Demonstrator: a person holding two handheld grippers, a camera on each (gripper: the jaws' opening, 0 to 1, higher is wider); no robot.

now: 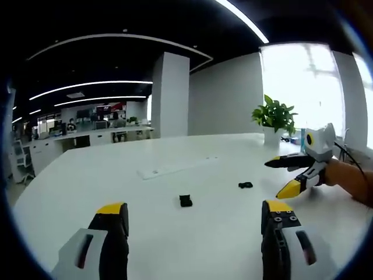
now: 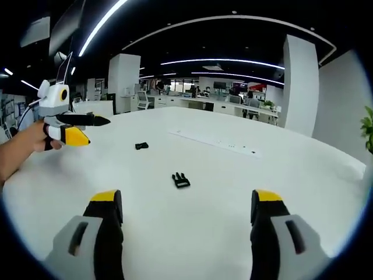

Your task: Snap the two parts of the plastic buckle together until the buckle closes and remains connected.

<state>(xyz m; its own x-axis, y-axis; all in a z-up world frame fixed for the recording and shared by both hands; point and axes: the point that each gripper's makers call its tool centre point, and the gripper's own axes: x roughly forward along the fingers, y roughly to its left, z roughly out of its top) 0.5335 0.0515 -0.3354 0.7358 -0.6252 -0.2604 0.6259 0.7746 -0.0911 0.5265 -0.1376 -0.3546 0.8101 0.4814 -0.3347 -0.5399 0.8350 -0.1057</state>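
I hold both grippers above the white tabletop (image 1: 175, 175), jaws wide apart and gripping nothing. The two buckle halves lie apart ahead: the pronged half (image 2: 180, 179) sits between my right gripper (image 2: 186, 210) jaws, the other half (image 2: 141, 146) nearer my left gripper (image 1: 195, 213).

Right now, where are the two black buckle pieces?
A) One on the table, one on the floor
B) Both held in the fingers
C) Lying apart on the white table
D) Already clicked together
C: the two buckle pieces lie apart on the white table, with bare tabletop between them, and the open fingers of the right gripper hold nothing.
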